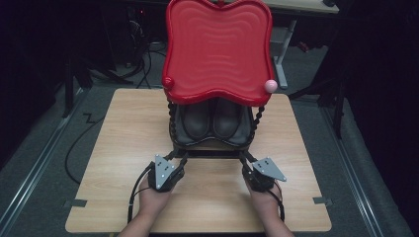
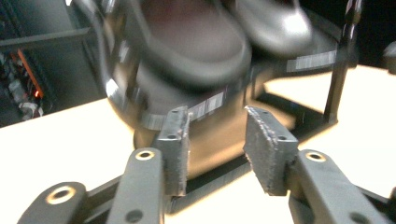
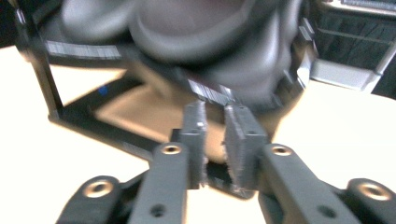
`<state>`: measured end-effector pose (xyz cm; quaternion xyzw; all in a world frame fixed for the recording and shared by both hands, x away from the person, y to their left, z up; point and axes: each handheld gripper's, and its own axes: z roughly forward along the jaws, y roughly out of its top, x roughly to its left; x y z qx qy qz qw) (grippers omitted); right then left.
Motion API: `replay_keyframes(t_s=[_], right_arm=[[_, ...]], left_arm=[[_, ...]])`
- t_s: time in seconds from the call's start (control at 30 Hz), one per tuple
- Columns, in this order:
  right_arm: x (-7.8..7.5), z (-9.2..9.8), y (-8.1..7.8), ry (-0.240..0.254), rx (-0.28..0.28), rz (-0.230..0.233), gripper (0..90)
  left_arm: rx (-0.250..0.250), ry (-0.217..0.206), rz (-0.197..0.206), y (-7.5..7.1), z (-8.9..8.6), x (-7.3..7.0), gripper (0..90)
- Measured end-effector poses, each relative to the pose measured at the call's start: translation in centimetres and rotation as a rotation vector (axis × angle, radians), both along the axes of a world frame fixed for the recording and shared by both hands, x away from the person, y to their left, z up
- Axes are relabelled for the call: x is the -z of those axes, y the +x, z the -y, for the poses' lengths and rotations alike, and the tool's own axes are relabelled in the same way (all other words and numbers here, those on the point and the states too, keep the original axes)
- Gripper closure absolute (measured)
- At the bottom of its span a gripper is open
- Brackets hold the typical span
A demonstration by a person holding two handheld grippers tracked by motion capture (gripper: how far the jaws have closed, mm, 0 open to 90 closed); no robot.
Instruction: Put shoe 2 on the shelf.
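Dark floor and cables surround the wooden worktop (image 1: 123, 148). Both tools sit at the near edge: the left hand-held gripper (image 1: 180, 157) and the right hand-held gripper (image 1: 245, 159), each with jaws parted and nothing pinched between the pads. Straight ahead, just beyond both tips, stands a black rack (image 1: 212, 145) holding a pair of dark shoes (image 1: 212, 121), toes pointing toward the person, under a red tray (image 1: 217, 47). Neither hand is clearly nearer.
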<state>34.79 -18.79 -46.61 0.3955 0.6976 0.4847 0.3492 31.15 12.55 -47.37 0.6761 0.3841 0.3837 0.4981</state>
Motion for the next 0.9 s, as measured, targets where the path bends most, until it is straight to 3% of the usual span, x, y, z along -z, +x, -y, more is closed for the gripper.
replay_keyframes(t_s=[0.07, 0.13, 0.2, 0.27, 0.37, 0.43, 0.5, 0.57, 0.9], right_arm=[[0.7, 1.5, -0.2, -0.013, -0.007, -0.050, 57.2], [1.3, 3.2, -0.5, -0.026, 0.000, -0.074, 48.8], [1.8, 5.1, -0.8, -0.008, 0.005, -0.094, 39.8], [1.9, 6.2, -0.8, 0.002, 0.038, -0.126, 27.7], [2.1, 7.2, -0.9, 0.018, 0.094, -0.147, 22.5], [2.2, 7.6, -1.2, 0.001, 0.090, -0.145, 19.6], [2.1, 7.7, -1.5, -0.013, 0.097, -0.141, 18.2], [2.0, 7.7, -1.6, -0.009, 0.102, -0.142, 17.3], [2.1, 7.5, -1.5, -0.011, 0.130, -0.146, 16.1]], left_arm=[[-0.021, 0.012, -0.022, -1.2, -1.3, 0.9, 54.4], [-0.042, -0.017, -0.055, -2.2, -2.9, 1.5, 50.9], [-0.076, -0.030, -0.089, -3.0, -4.7, 1.8, 47.7], [-0.102, -0.020, -0.092, -3.4, -6.0, 1.8, 45.8], [-0.148, -0.009, -0.104, -3.5, -7.7, 1.8, 42.3], [-0.186, 0.008, -0.099, -3.6, -8.7, 1.7, 38.9], [-0.219, -0.001, -0.095, -3.7, -9.5, 1.6, 36.6], [-0.233, -0.020, -0.094, -3.7, -10.0, 1.5, 36.2], [-0.239, -0.028, -0.089, -3.5, -10.6, 1.3, 35.4]])
